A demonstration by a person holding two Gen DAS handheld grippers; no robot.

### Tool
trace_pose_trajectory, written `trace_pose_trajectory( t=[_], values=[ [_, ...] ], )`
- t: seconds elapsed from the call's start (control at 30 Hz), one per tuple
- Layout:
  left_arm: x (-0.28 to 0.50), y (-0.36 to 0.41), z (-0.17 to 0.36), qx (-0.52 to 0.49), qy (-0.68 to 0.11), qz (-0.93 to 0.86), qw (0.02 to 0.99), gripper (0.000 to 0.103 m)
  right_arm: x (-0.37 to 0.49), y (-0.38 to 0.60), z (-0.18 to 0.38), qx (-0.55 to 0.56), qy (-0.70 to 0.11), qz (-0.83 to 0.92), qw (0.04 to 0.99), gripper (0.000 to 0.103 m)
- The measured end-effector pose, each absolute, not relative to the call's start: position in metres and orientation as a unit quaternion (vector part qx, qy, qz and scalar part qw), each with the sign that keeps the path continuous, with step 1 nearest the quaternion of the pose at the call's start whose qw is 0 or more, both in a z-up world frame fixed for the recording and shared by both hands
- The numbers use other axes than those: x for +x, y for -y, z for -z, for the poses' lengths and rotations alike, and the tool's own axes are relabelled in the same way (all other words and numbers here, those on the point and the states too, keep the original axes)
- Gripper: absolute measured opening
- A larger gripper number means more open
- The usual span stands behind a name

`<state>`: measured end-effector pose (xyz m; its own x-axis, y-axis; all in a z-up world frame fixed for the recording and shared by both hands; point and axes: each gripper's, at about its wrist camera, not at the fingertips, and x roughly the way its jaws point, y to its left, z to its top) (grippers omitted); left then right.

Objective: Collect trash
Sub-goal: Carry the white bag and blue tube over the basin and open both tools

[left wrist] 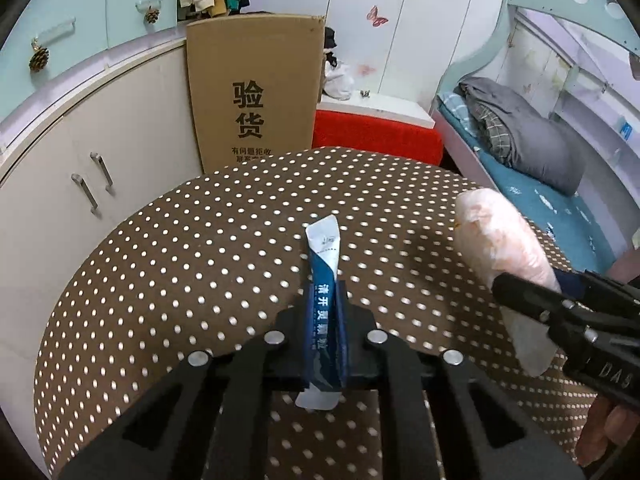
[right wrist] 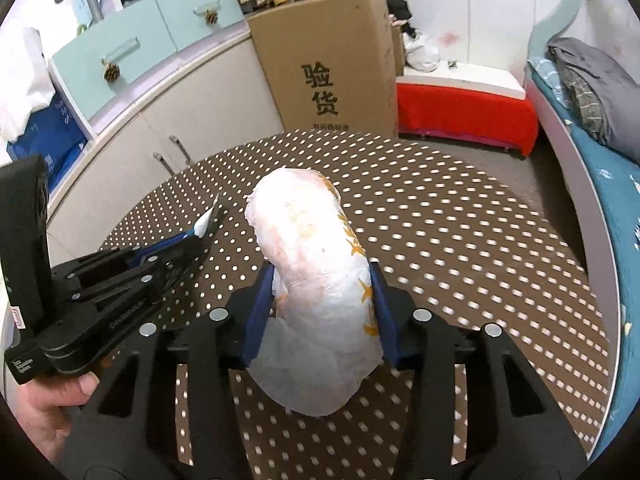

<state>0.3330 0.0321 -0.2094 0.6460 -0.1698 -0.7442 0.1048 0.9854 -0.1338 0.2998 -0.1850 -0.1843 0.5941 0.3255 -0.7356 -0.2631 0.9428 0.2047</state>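
Brown white-dotted tablecloth (left wrist: 200, 248); blue-white sachet (left wrist: 325, 280); pale pinkish wrapper (right wrist: 320, 280).

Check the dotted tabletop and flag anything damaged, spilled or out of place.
Nothing spilled or broken. Two pieces of litter stand out on the brown polka-dot tablecloth: a torn-open blue-and-white sachet, clamped in the left gripper, and a crumpled white-and-orange wrapper between the right gripper pads.

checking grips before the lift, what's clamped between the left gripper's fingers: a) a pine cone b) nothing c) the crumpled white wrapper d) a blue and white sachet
d, the left gripper is shut on the slim blue and white sachet, which sticks out past its fingertips over the polka-dot table; the crumpled white wrapper sits between the right gripper's pads instead.
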Motion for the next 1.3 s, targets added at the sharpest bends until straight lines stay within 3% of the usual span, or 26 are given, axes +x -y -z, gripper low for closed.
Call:
trace_pose_trajectory(
  t=[0.77,1.3],
  values=[
    [0.216,0.133,0.116,0.014,-0.330,0.216,0.919,0.010,0.174,0.356,0.108,0.119,-0.319,-0.048,0.939,0.046],
    [0.174,0.281,0.112,0.059,-0.327,0.339,0.880,0.010,0.099,0.498,0.142,0.202,-0.314,0.079,0.924,0.046]
  ],
)
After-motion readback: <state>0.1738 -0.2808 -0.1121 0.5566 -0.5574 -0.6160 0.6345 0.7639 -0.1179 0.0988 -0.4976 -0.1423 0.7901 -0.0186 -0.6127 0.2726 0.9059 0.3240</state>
